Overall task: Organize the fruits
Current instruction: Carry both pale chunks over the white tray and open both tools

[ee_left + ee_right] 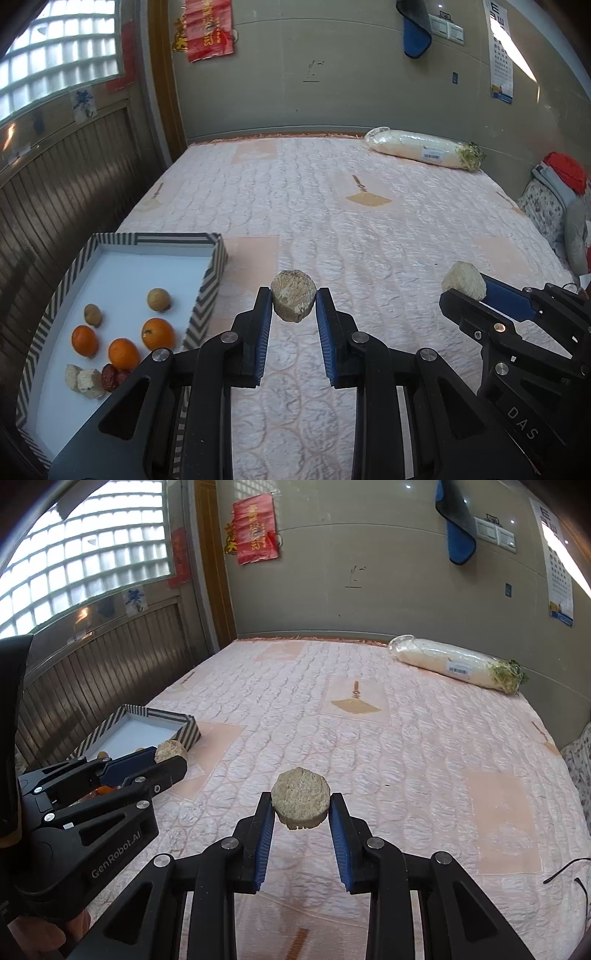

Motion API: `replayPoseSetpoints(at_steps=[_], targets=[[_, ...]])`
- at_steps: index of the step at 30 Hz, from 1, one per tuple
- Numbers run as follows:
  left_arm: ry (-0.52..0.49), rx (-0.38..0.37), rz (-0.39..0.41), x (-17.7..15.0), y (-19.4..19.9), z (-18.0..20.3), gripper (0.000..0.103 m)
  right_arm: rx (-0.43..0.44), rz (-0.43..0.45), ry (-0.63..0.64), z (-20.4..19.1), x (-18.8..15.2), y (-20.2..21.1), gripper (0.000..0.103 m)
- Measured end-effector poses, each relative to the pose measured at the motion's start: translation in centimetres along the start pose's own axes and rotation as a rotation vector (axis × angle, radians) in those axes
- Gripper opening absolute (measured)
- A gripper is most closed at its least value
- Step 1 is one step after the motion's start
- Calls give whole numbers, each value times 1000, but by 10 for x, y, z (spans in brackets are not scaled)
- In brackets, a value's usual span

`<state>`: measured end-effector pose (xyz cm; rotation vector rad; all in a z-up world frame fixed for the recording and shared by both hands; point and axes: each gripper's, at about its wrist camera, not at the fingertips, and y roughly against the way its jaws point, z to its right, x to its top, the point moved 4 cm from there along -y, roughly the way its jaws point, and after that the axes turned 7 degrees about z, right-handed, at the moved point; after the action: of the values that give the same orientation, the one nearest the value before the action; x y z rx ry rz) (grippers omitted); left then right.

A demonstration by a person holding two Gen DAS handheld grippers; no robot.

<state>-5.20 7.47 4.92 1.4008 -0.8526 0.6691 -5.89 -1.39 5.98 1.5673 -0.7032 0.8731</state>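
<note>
My left gripper is shut on a beige round piece held above the pink quilt, just right of the striped box. The box holds three oranges, two brownish round fruits, red dates and pale chunks. My right gripper is shut on a second beige round piece above the quilt. It also shows in the left wrist view, to the right. The left gripper shows at left in the right wrist view, beside the box.
A wrapped white radish lies at the far right of the bed near the wall. Pillows and folded bedding sit at the right edge. A wood-panelled wall runs along the left. A black cable lies at right.
</note>
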Motion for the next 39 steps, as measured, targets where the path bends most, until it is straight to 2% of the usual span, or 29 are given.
replayPoseSetpoints(at_steps=[12, 39], targets=[[24, 27, 9, -2, 8, -21, 24, 9, -5, 24, -17, 1, -1, 29], [107, 128, 36, -6, 29, -93, 24, 116, -13, 125, -88, 11, -18, 29]])
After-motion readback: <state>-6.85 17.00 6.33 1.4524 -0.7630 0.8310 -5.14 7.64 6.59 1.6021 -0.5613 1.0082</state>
